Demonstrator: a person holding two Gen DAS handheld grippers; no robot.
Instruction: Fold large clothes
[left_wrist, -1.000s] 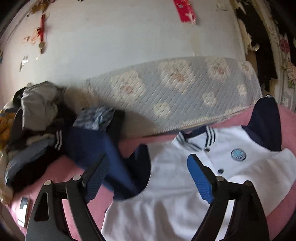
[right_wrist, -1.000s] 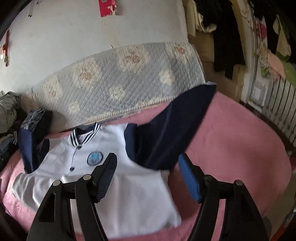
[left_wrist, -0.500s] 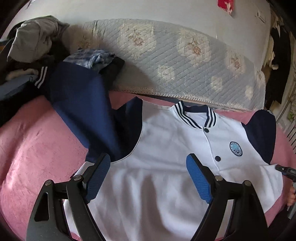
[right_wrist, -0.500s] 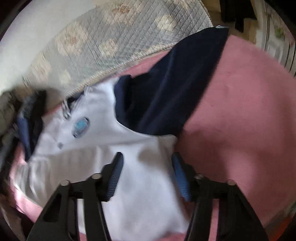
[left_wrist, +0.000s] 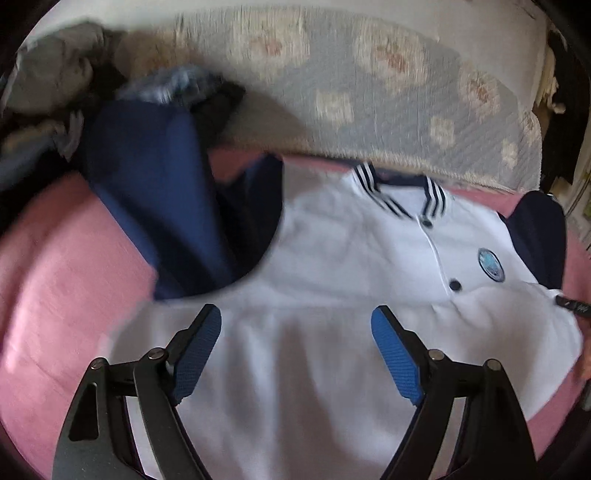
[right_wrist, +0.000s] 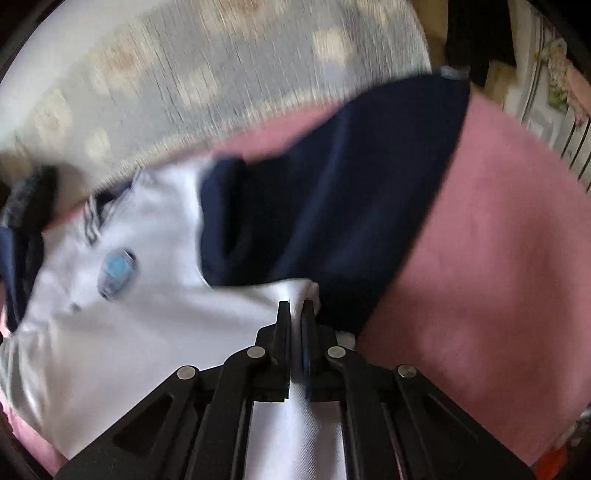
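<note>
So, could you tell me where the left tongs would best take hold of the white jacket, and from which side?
Probably the jacket's free side edge below the navy sleeve, coming from the pink bedspread side. The cloth lies flat there with a bare edge to pinch, mirroring the right tongs, already shut on the opposite edge. The left tongs are open over the white front.

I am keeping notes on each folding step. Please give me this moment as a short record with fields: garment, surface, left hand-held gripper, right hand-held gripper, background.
garment: white jacket with navy sleeves, lying flat, front up
surface: pink bedcover
left hand-held gripper: open above the jacket body, holding nothing
right hand-held gripper: shut on white fabric at the jacket's side edge, below the sleeve
background: quilted floral cover; pile of clothes
</note>
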